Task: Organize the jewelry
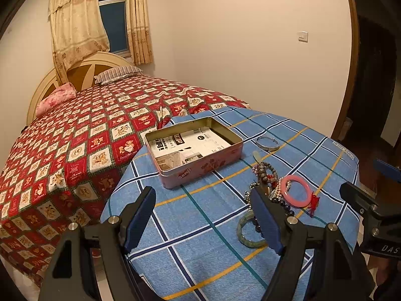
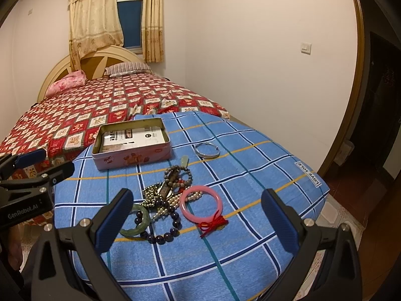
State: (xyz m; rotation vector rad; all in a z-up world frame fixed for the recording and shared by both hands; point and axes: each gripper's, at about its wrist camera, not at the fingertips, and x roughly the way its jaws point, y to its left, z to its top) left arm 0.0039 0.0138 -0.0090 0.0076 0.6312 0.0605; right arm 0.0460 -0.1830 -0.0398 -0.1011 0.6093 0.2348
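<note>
Clearly, both claws gape wide, empty, above the jewelry pile [image 2: 173, 195].

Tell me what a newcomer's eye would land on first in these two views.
First comes the heap of jewelry on the blue checked cloth, led by the pink bangle with its red tassel at the heap's right. Behind it, towards the bed, sits the open pink tin, holding only printed paper. The silver bangle lies alone to the tin's right.
</note>
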